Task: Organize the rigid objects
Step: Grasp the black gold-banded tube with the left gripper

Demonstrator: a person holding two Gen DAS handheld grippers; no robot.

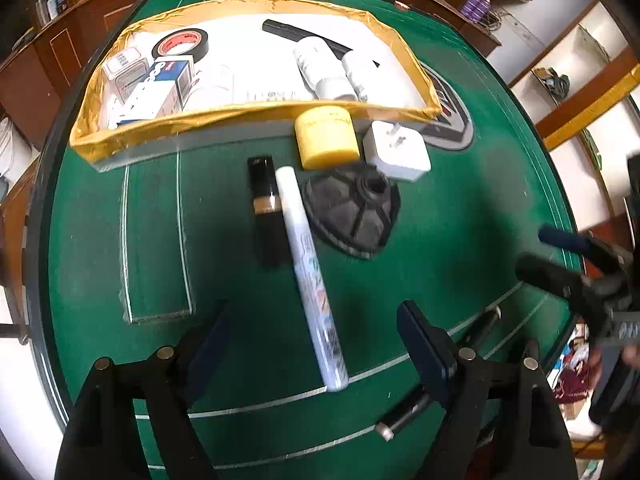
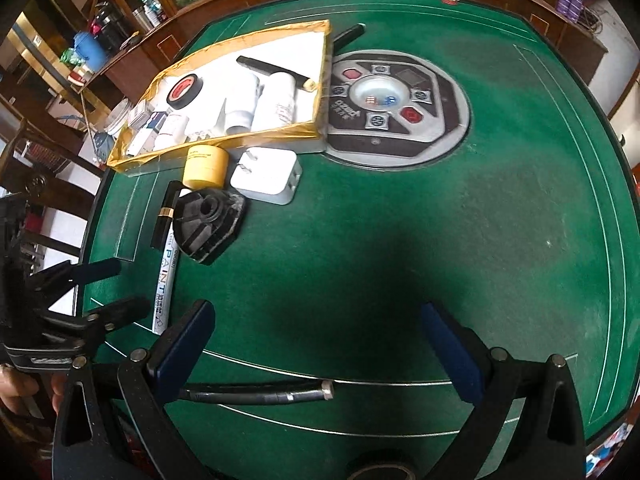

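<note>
Both tools, left (image 1: 314, 344) & right (image 2: 318, 344), gaping wide, gripping nothing.

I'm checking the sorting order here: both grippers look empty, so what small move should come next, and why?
Probably lower the left gripper onto the white paint marker. The marker lies loose on the green table, outside the yellow-edged tray, directly between the open fingers. The right gripper is over bare felt.

Green felt table (image 2: 460, 240): tray (image 1: 256, 114), marker (image 1: 310, 276).
</note>
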